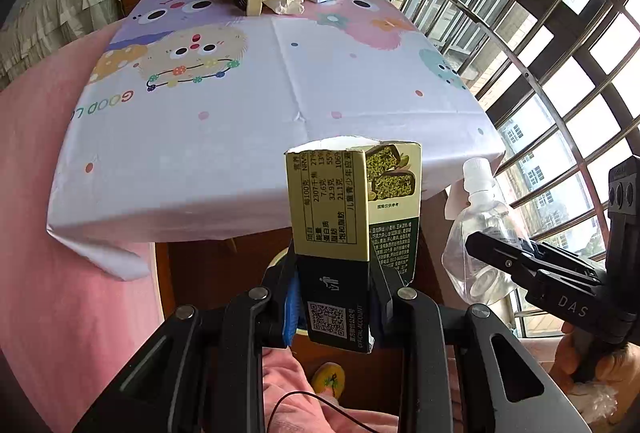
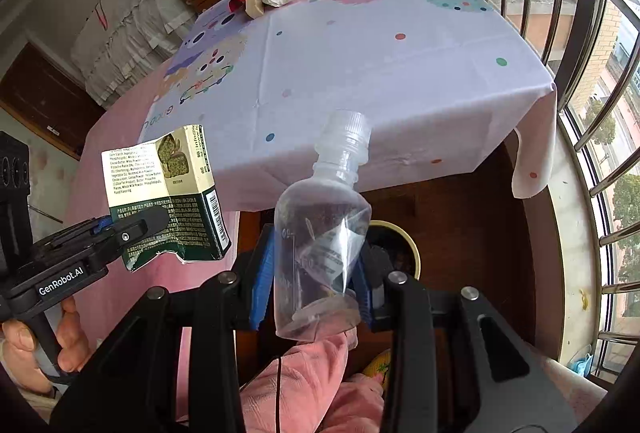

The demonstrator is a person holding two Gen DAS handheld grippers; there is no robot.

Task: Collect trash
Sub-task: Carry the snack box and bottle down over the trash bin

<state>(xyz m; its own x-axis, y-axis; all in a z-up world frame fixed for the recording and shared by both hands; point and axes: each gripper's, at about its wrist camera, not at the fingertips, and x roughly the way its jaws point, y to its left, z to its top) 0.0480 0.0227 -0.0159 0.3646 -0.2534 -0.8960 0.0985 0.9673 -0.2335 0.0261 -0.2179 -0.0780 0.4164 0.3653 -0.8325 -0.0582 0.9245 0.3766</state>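
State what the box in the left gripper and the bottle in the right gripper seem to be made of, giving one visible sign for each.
Box: probably thin printed cardboard with a slight sheen; its bottom edge is torn and its wall is bent.
Bottle: apparently thin clear plastic, glossy; you see through it, and its side is dented inward. Its cap looks like whitish plastic.

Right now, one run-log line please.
left gripper: shut on snack box | right gripper: shut on plastic bottle | bin: below | table: more trash left
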